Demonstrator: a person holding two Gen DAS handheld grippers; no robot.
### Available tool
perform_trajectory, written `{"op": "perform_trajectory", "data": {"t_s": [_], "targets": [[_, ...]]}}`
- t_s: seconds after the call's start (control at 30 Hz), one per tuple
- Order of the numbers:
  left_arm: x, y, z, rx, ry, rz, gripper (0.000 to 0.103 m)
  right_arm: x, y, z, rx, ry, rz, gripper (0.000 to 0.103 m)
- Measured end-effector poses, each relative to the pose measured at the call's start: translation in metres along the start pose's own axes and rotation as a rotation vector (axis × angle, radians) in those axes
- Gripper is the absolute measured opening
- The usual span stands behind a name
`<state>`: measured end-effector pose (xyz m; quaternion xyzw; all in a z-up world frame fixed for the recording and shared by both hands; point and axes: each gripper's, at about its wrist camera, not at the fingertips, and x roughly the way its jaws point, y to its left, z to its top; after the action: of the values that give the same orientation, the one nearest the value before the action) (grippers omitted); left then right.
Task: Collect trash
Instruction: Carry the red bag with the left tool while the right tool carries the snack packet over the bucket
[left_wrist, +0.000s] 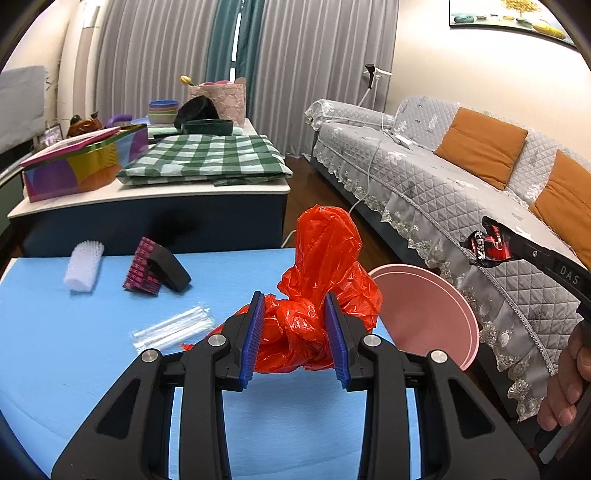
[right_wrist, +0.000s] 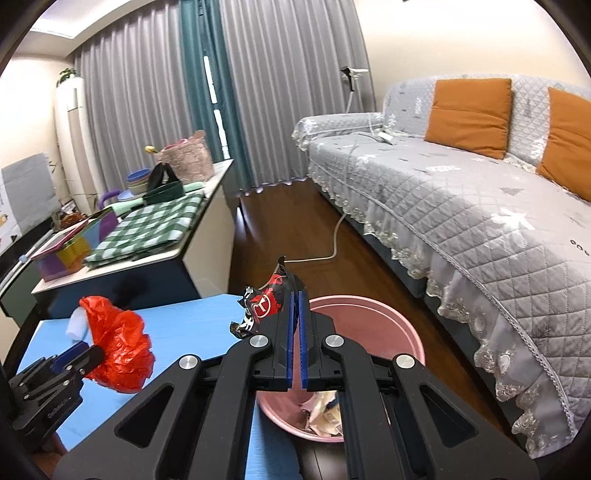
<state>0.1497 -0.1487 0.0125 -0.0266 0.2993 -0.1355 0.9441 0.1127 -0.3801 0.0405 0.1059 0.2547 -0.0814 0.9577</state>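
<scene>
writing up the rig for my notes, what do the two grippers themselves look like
Both match: the left gripper and right gripper have matte black angular linkage arms with triangular cutouts, round silver pivot bolts, and two flat fingers faced with ribbed blue pads. Seen from the left camera, the right one's body carries white lettering, "DAS". A bare hand grips it; no sleeve or cables visible.
</scene>
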Motion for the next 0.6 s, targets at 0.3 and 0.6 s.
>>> {"op": "perform_trajectory", "data": {"t_s": [0.3,0.6], "targets": [[0.008,-0.025,0.003,0.020,0.012,-0.032,0.033,0.001,-0.022,0.004,0.033,-0.013,-0.042,0.003],[0.022,-0.048,0.004,0.039,0.026,-0.054,0.033,0.008,-0.042,0.007,0.067,-0.020,-0.086,0.003]]}}
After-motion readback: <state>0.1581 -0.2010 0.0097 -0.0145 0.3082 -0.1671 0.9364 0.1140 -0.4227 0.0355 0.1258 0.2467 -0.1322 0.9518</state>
